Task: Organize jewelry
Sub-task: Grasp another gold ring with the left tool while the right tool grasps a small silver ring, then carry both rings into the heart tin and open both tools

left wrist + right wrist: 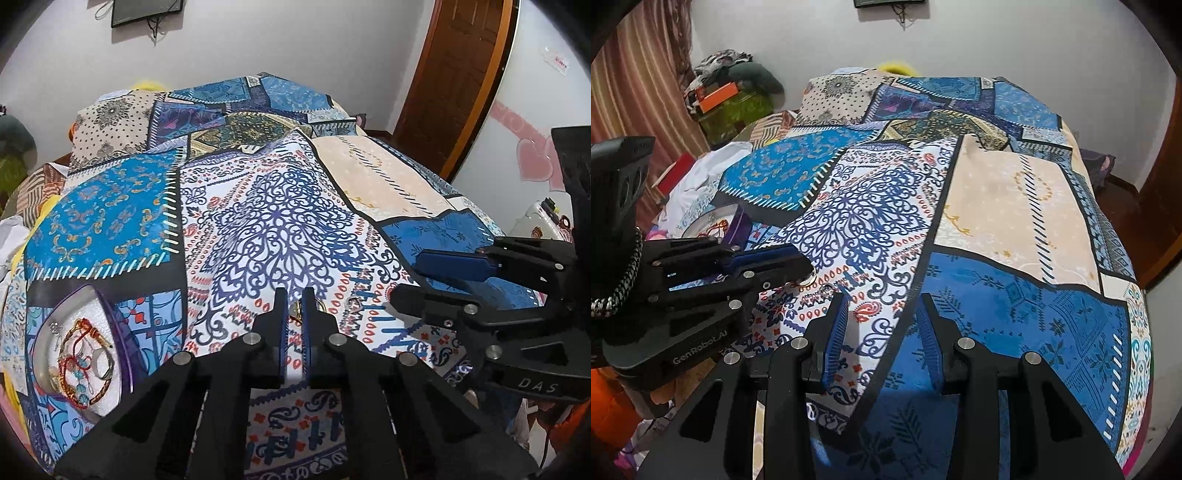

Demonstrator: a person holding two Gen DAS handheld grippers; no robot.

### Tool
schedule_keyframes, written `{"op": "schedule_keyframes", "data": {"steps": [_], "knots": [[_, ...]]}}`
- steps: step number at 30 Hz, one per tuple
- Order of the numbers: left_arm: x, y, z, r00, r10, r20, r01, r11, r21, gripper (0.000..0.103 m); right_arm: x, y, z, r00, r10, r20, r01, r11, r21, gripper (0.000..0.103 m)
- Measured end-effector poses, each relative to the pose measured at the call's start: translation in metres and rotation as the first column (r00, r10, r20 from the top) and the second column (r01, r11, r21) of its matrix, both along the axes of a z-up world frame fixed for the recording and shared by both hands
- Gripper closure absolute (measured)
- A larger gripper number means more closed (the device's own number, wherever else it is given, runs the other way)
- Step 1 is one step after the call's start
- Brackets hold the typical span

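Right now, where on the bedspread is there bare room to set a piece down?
Bare: beige patch and blue patch beyond the right gripper. Crowded: around the left gripper, shut on a gold ring, and the tray of bracelets.

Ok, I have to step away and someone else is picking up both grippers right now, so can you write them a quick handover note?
Left gripper: jaws nearly shut on a gold ring, low over the patterned bedspread.
Right gripper: jaws open, holding nothing, hovering just to the right.
Purple-rimmed tray, to the left on the bedspread: already holds red cord bracelets, beaded pieces and a silver ring.
A small silver piece lies loose on the bedspread just right of the left gripper.
Left to do: carry the gold ring to the tray, then collect the loose silver piece.
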State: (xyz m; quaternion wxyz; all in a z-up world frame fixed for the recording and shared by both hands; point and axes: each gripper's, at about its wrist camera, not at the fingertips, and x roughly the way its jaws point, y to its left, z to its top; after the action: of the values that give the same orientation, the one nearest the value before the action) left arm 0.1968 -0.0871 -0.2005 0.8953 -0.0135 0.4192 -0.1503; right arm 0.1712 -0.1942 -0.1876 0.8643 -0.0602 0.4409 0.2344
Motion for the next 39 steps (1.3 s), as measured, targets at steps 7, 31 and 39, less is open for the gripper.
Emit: {"op": "schedule_keyframes", "data": {"steps": [7, 31, 39], "knots": [[-0.01, 0.013, 0.012, 0.999, 0.018, 0.036, -0.018, 1.0, -0.001, 0.098, 0.002, 0.02, -0.002, 0.998, 0.057, 0.005, -0.057, 0.998, -0.01, 0.068], [-0.045, 0.034, 0.067, 0.982, 0.069, 0.174, -0.068, 0.998, -0.012, 0.098, -0.001, 0.038, 0.03, 0.996, 0.057, 0.075, -0.055, 0.998, -0.021, 0.093], [-0.066, 0.053, 0.093, 0.966, 0.107, 0.237, -0.104, 0.994, -0.022, 0.098, -0.012, 0.049, 0.069, 0.985, 0.052, 0.166, -0.057, 0.998, 0.028, 0.093]]}}
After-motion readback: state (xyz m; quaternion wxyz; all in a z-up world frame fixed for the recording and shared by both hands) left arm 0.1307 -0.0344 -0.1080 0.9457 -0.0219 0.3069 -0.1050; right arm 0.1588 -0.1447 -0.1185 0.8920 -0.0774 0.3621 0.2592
